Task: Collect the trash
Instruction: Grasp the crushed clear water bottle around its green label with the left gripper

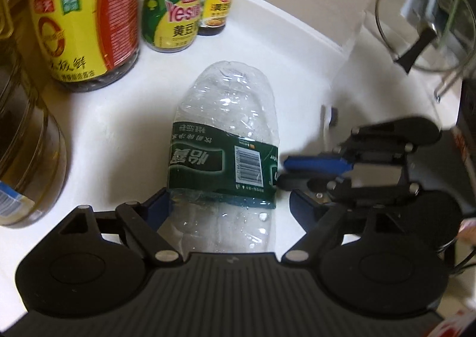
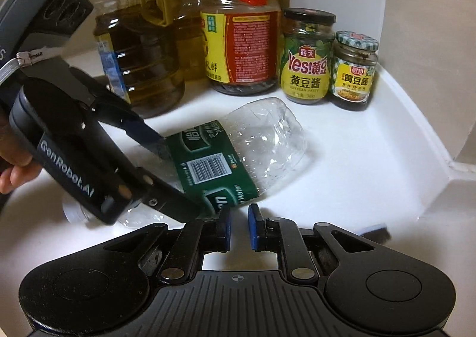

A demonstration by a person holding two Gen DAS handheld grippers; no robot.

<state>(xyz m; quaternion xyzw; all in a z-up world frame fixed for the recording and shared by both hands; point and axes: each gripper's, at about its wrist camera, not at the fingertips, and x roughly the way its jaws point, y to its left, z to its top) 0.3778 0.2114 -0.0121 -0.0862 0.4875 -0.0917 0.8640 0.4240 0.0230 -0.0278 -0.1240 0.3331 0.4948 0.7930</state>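
Observation:
A clear empty plastic water bottle with a green label lies on its side on the white counter, its base pointing away. My left gripper is open, with its fingers on either side of the bottle at the label; its left pad touches the bottle and its right pad stands a little off. In the right wrist view the bottle lies between the left gripper's fingers. My right gripper is nearly shut and empty, just right of the bottle's label. It also shows in the left wrist view.
Jars of soybean paste, a smaller jar, a soy sauce jug and an oil jug stand along the back wall. A wire rack with a pot lid is at the far right. The counter's raised rim curves on the right.

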